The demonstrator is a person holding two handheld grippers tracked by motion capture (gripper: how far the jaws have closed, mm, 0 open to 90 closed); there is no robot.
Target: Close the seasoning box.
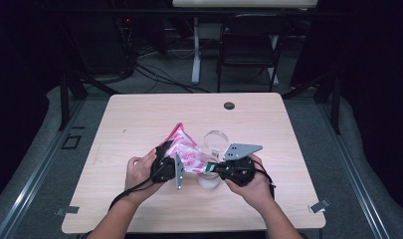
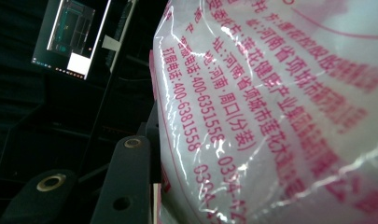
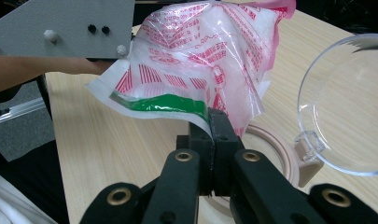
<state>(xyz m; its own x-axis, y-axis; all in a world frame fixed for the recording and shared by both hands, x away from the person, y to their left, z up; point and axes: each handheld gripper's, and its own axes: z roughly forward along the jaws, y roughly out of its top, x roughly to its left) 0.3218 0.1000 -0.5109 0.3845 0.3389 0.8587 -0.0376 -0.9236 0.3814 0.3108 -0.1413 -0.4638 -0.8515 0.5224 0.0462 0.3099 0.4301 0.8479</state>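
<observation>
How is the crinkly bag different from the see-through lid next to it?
The bag is soft, crumpled plastic with red print and a green strip; the lid is stiff, round, plain and clear. The bag is held up, pinched by the right gripper; the lid stands open, hinged to the jar. Both are see-through plastic.

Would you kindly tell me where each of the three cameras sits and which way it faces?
High view: above the person's side, looking forward and down on the table; both forearms, left tongs and right tongs show.
Left gripper view: rides the left tongs, pressed close against the bag; one black jaw shows, with a dark room behind.
Right gripper view: rides the right tongs, looking across the table at the jar with its lid open; both jaws are clamped on the bag's edge.
Shared: all three show the bag.
</observation>
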